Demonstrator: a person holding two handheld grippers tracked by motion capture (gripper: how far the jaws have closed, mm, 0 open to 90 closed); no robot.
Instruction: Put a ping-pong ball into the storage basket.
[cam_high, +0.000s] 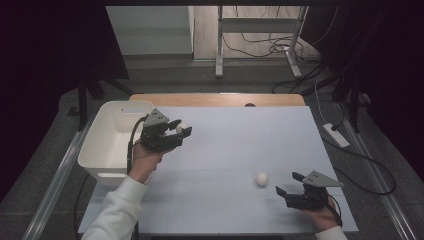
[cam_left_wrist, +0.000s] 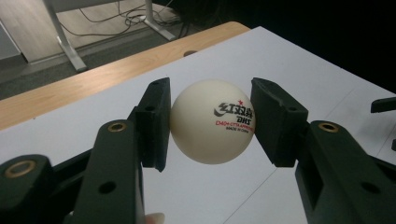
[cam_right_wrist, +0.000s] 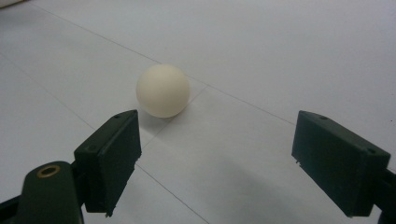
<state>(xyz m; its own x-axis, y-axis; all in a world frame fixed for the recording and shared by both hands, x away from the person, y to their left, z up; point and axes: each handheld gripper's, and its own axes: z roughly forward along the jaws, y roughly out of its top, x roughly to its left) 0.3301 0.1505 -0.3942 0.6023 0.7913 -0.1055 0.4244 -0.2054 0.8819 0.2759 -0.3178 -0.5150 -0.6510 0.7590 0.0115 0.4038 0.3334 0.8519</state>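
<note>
The left gripper (cam_high: 181, 131) is held off the table (cam_high: 235, 145) at about nine o'clock from its middle, just beside the white bin (cam_high: 107, 142). The left hand (cam_high: 145, 160) grips it from below, with the sleeved forearm (cam_high: 117, 212) rising from six o'clock toward twelve and the gripper turned to point toward three o'clock. Its jaws are clamped on a printed ball (cam_left_wrist: 212, 121), one pad on each side, with the table showing underneath.

The right gripper (cam_high: 289, 183) rests low near five o'clock, in the right hand (cam_high: 322, 215), pointing toward nine o'clock. Its jaws stand wide apart with nothing between them. A plain ball (cam_high: 262, 178) lies on the table just ahead of them, toward the left pad (cam_right_wrist: 112, 156) in the right gripper view, not touching.
</note>
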